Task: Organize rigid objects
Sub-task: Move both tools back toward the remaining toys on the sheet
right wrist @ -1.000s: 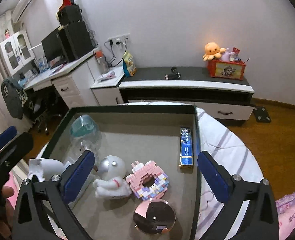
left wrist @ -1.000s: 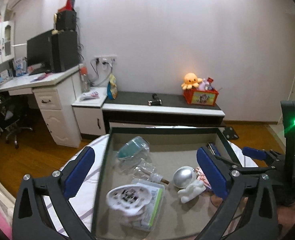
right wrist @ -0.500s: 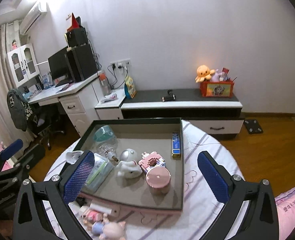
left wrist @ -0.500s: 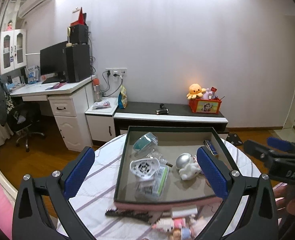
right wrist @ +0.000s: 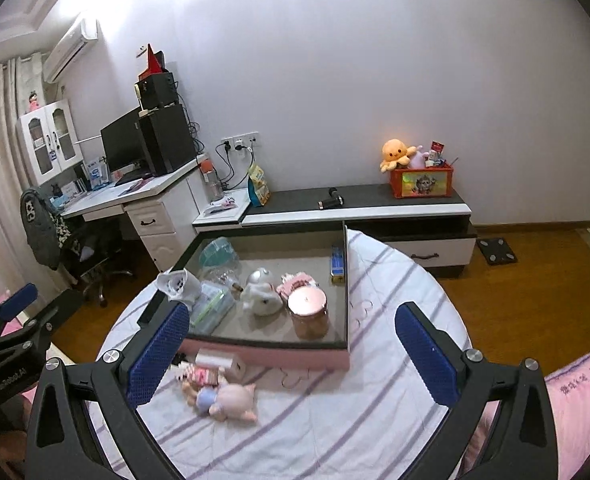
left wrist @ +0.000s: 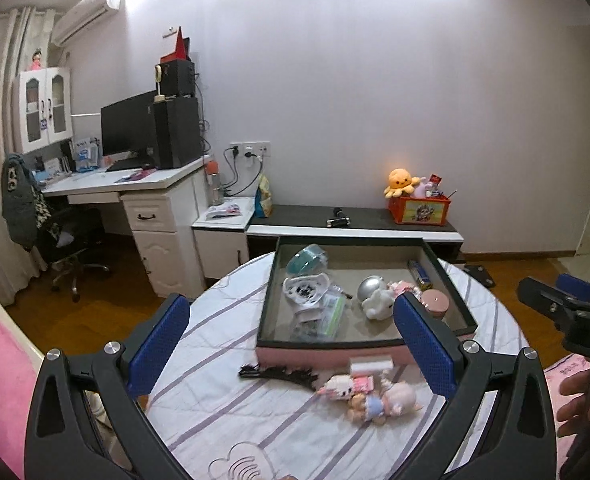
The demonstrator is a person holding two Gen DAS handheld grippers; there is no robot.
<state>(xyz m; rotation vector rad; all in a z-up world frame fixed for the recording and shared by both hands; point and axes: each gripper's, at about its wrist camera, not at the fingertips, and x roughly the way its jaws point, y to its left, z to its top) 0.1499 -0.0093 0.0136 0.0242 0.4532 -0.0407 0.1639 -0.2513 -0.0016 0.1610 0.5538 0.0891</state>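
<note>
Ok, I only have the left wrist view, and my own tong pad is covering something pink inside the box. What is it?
Observer: A clear jar with a pink lid, upright near the right front corner of the box.
Operator: Are the right tongs carrying anything?
Observer: No, the right tongs are open and empty, above the table.
Operator: What is behind the box, low down?
Observer: A white drawer with a dark handle, in the cabinet.

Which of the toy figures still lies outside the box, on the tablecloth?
The pink doll, lying on its side on the striped tablecloth in front of the box. The white astronaut figure is inside the box.
</note>
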